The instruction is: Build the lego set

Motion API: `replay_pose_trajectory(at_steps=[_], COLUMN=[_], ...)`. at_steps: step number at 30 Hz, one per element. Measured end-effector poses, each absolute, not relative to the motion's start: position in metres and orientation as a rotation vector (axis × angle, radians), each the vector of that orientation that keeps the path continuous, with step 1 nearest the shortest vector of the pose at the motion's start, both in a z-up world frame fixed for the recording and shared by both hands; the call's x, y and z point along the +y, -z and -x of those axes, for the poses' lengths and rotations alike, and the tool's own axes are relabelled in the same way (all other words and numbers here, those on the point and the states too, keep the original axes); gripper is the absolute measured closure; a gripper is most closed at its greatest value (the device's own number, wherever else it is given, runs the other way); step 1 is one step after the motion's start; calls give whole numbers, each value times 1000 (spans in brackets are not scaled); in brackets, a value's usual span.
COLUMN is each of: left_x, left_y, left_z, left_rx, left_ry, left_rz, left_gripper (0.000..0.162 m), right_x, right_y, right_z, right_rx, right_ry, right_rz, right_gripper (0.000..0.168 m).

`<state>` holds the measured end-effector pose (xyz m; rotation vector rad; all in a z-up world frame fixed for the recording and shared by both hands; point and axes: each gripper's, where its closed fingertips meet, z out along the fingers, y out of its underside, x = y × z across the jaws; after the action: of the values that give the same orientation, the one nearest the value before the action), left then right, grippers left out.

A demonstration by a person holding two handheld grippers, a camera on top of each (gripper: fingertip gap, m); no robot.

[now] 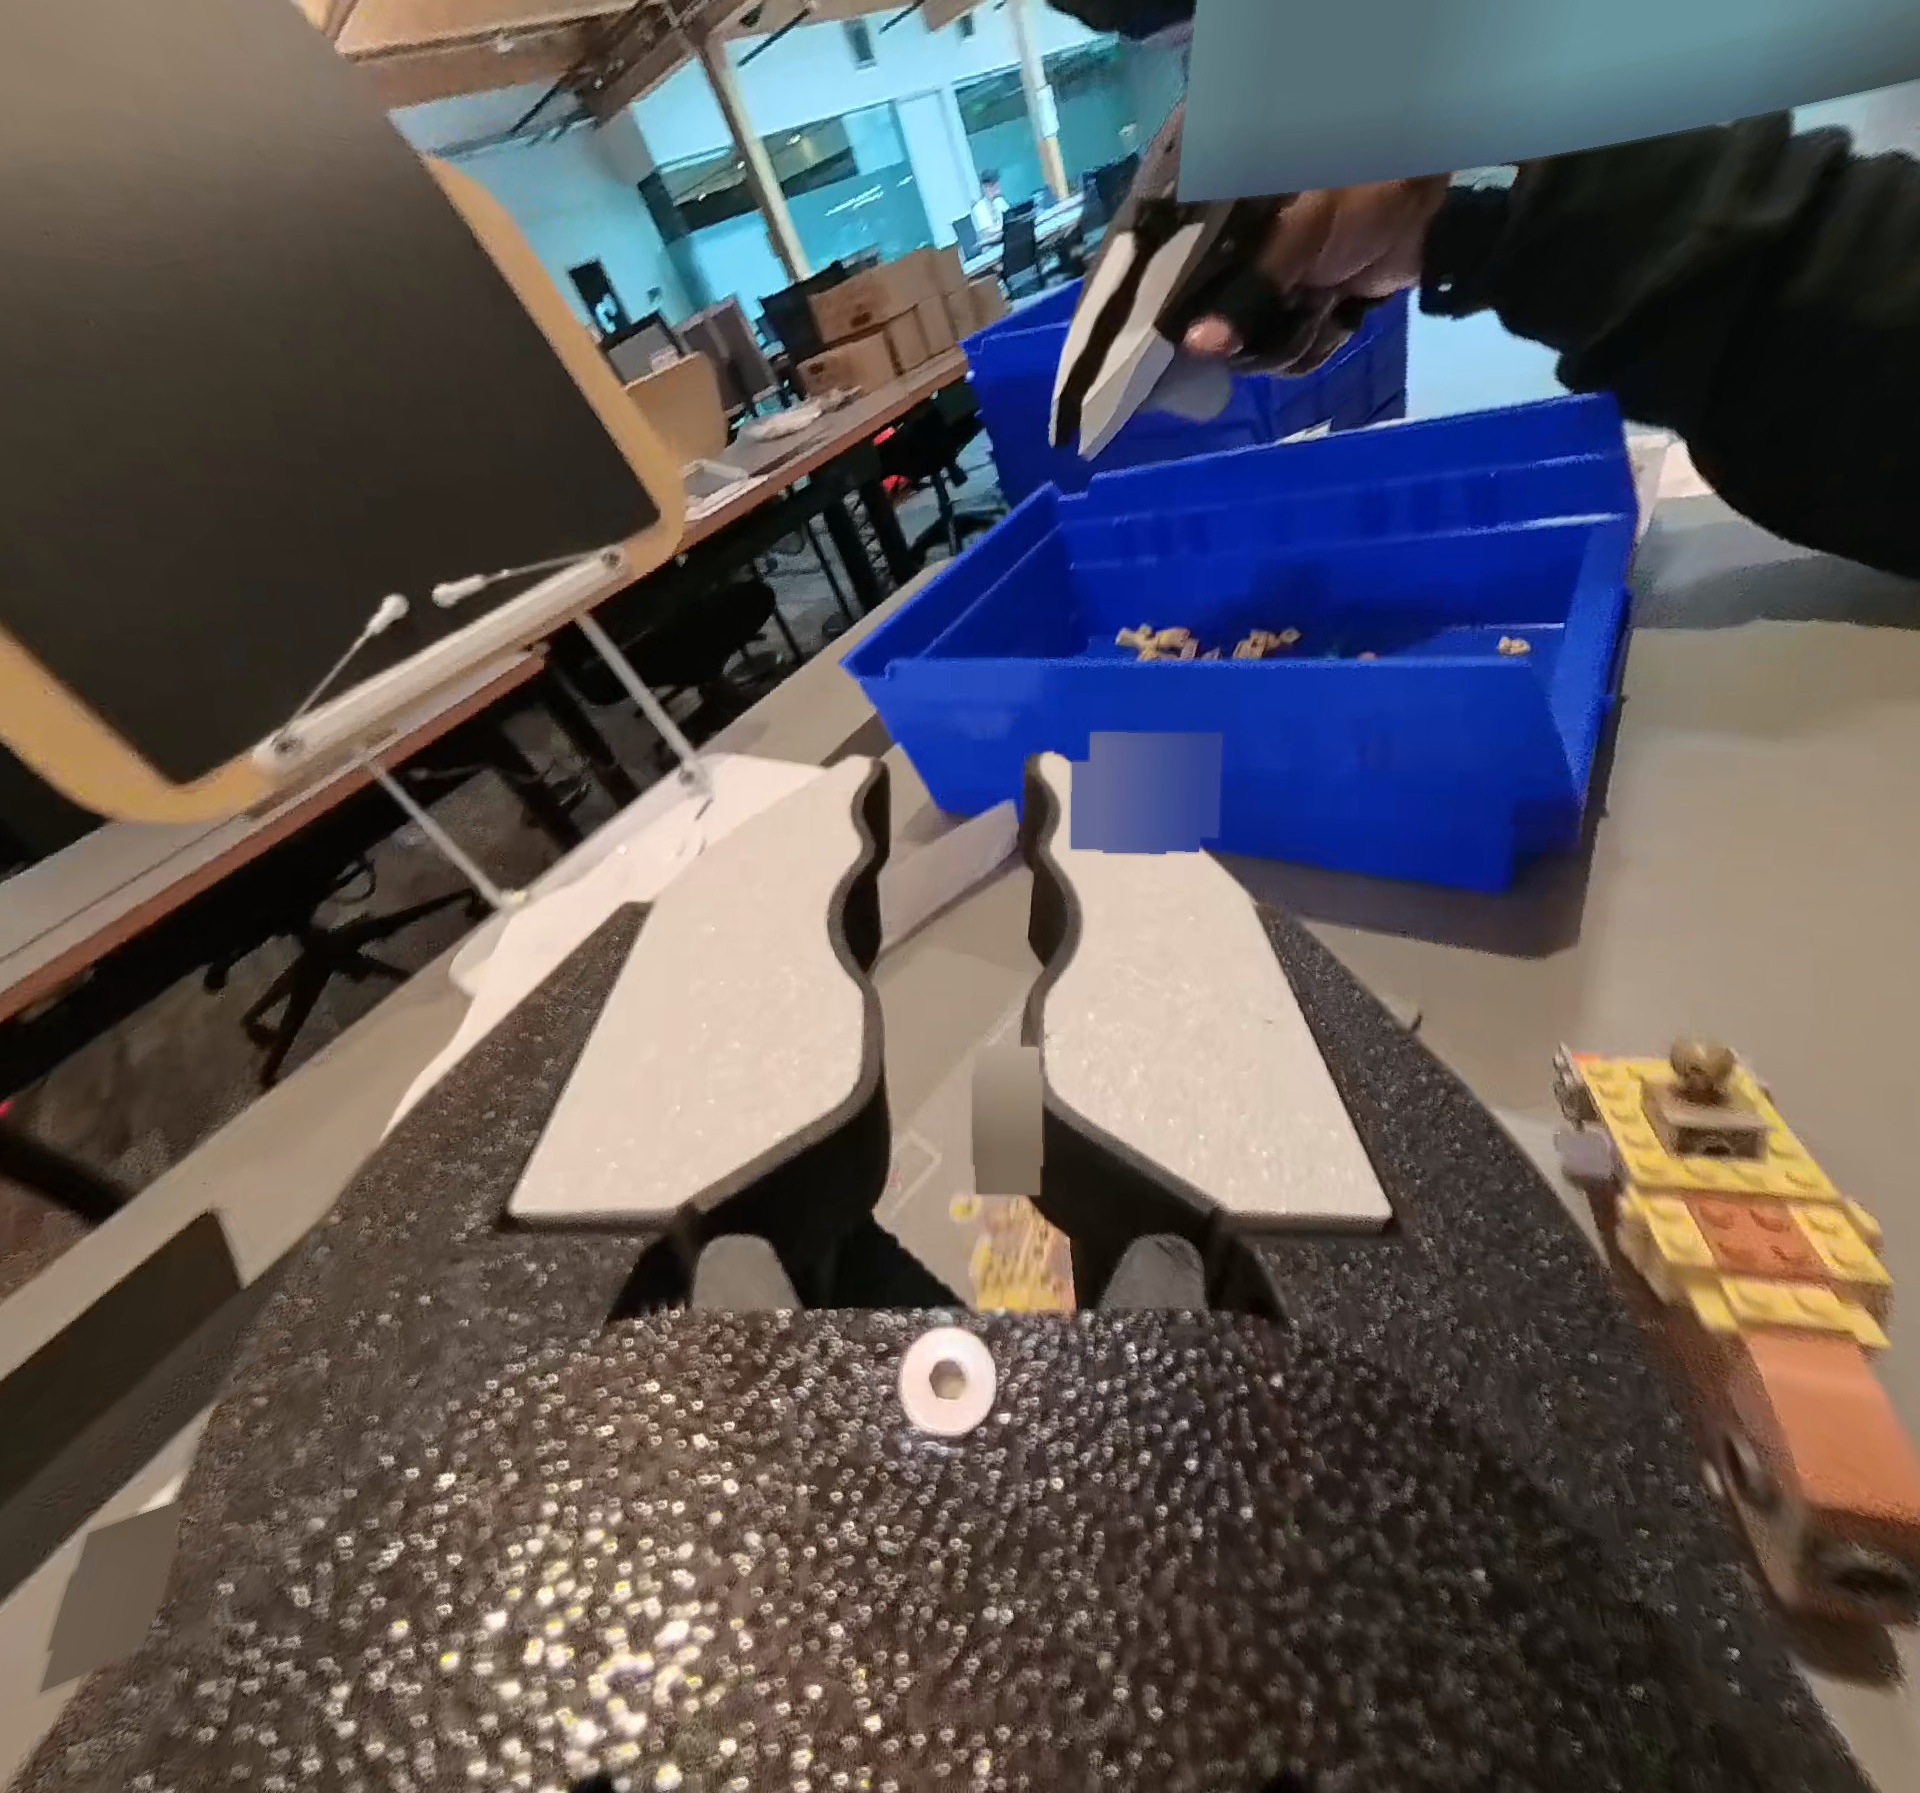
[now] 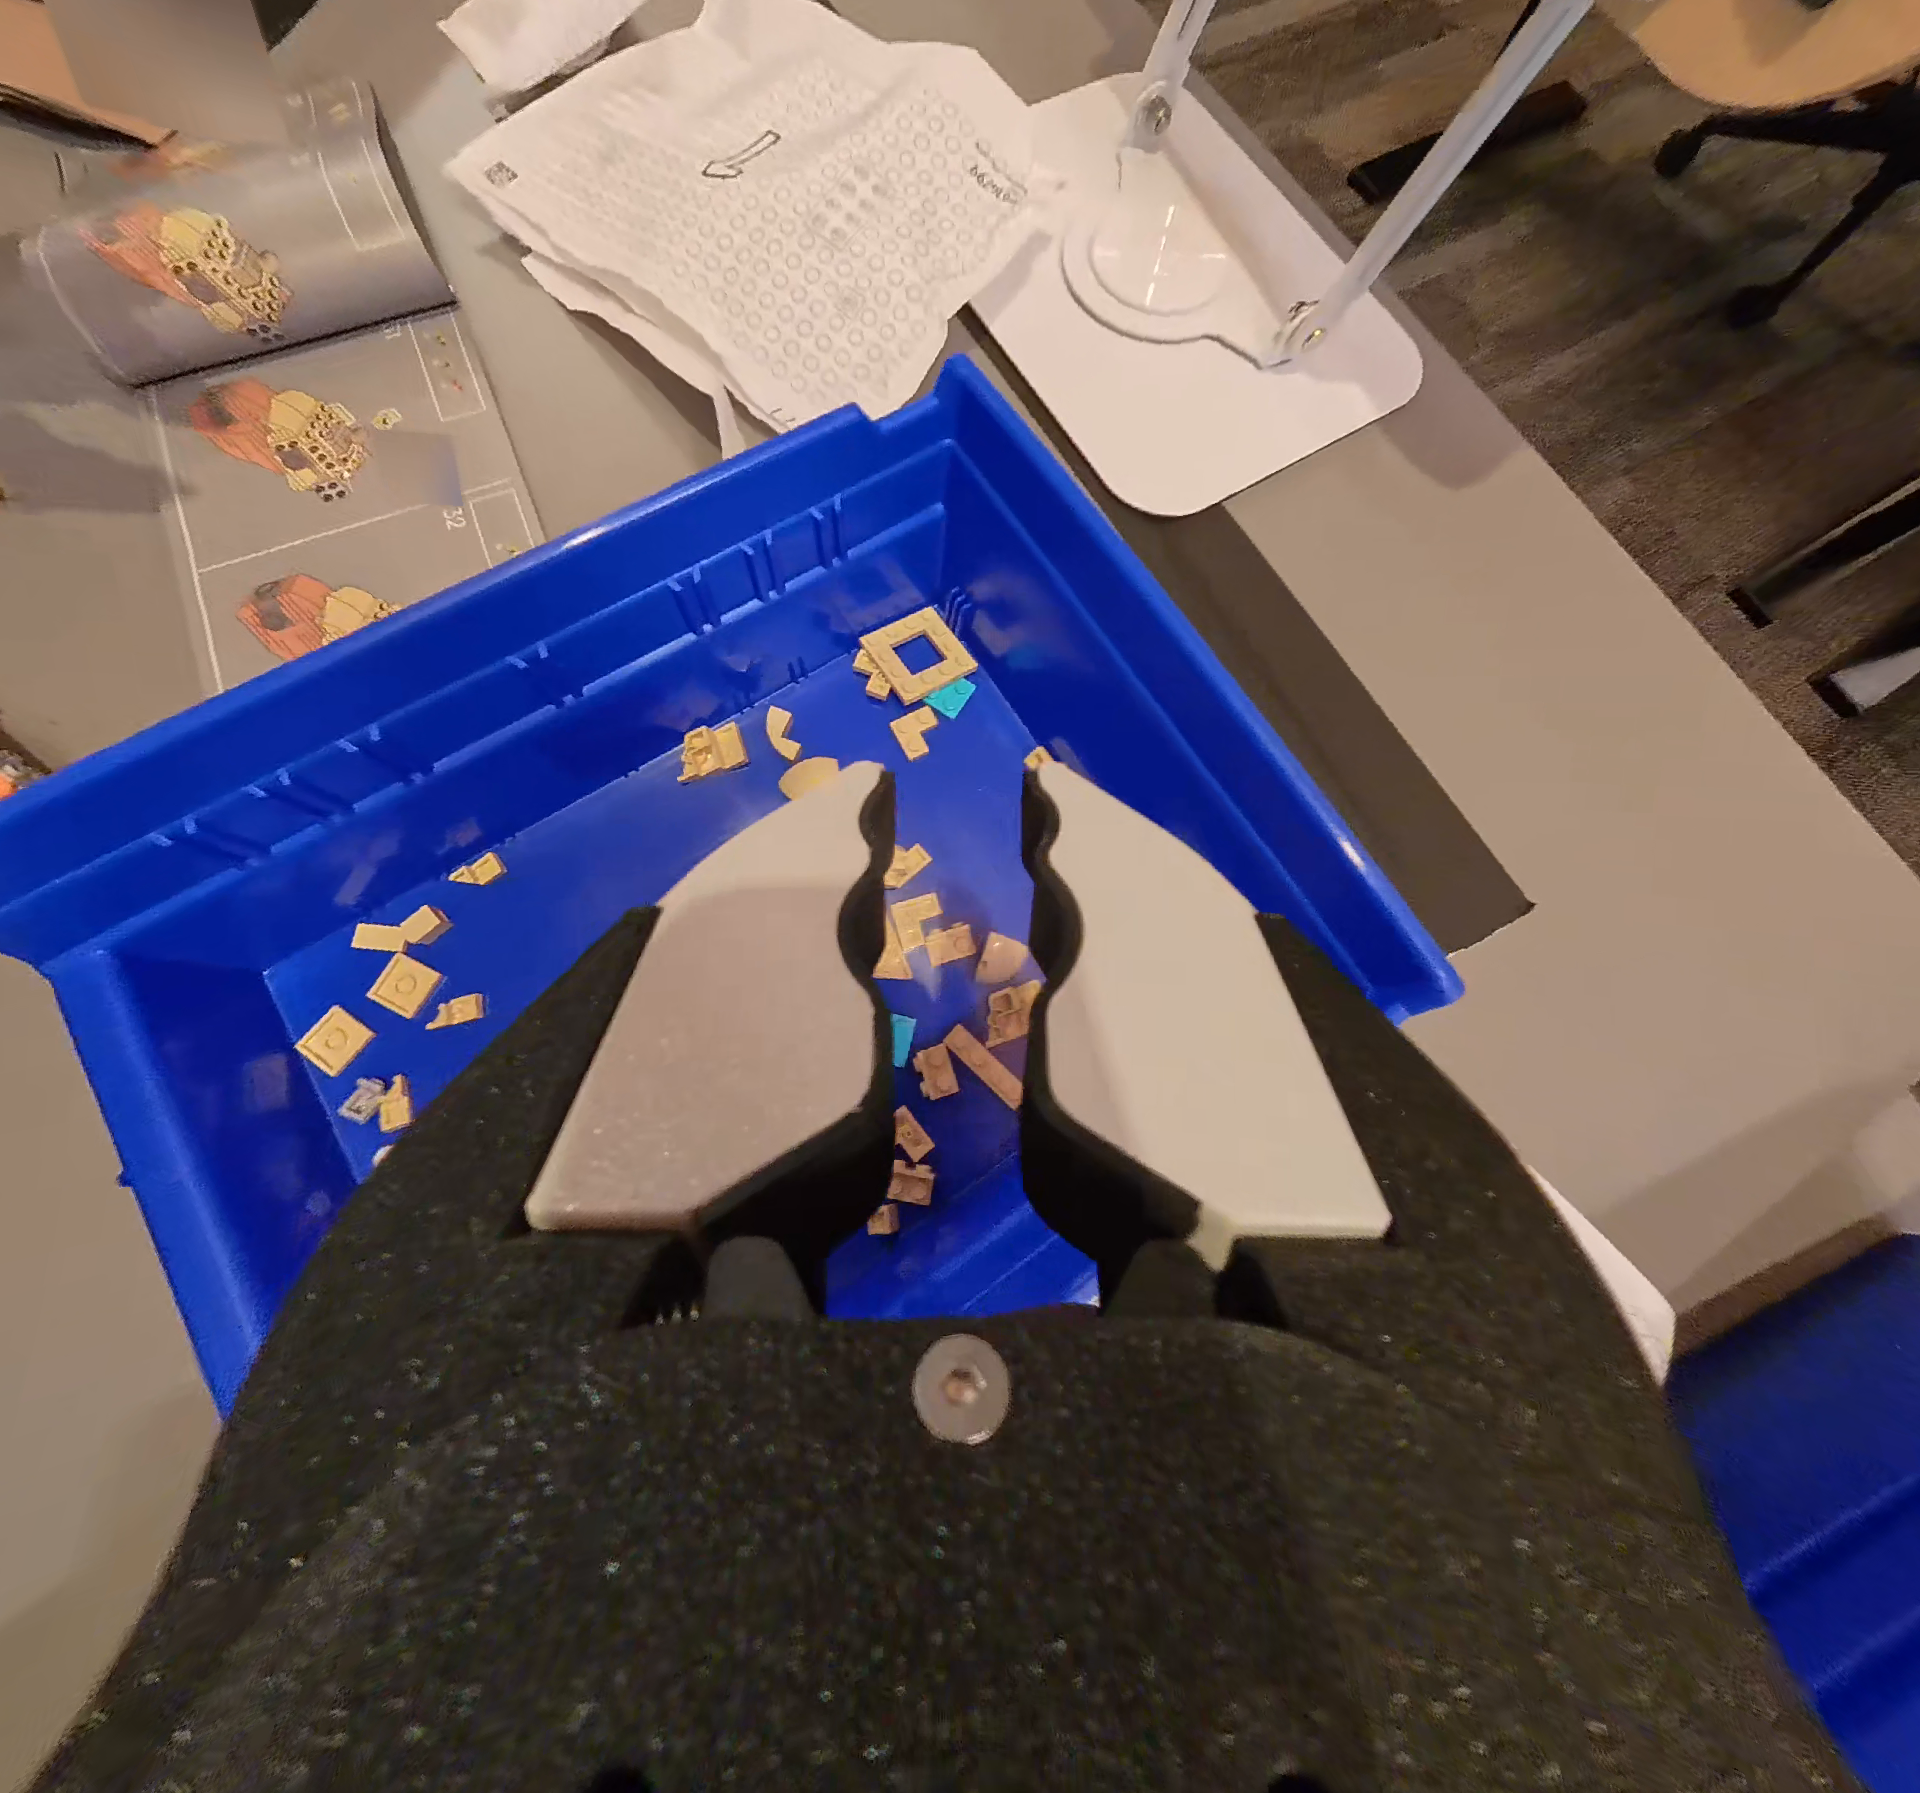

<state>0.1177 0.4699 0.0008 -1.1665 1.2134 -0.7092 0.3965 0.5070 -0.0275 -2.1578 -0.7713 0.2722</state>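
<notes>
A part-built yellow and orange-brown lego model (image 1: 1725, 1255) lies on the grey table to the right of my left gripper (image 1: 956, 782), which is open and empty above the table. A blue bin (image 1: 1247, 756) (image 2: 582, 621) holds several loose tan lego pieces (image 2: 935, 954) (image 1: 1205, 644) and a few teal ones. My right gripper (image 2: 954, 779) is open and empty, hovering over the bin's inside. It also shows in the left wrist view (image 1: 1070, 439), held by a hand above the bin.
An open instruction booklet (image 2: 312, 434) lies left of the bin. Crumpled white paper sheets (image 2: 769, 216) and a white lamp base (image 2: 1226, 330) sit beyond it. A second blue bin (image 1: 1039, 393) stands behind the first; another (image 2: 1808, 1452) is at my right. Across from one pair of fingers to the other is roughly 30 cm.
</notes>
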Motion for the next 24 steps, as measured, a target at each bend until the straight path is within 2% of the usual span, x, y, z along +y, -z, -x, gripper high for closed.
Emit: replay_pose_trajectory(at_steps=[6,16,24], left_x=[479,487,494], left_y=[11,26,21], left_z=[-142,-115,-116], left_rx=[1204,1205,1151], left_ry=[748,644,685], left_rz=[1137,1105,1141], left_gripper=[139,140,140], right_x=[509,518,520], right_y=[23,26,22], right_z=[-403,-407,-411], right_rx=[-749,-692,-648], right_ry=[-261,-269,-270], right_rz=[2138,2138,2146], right_gripper=[144,145,145])
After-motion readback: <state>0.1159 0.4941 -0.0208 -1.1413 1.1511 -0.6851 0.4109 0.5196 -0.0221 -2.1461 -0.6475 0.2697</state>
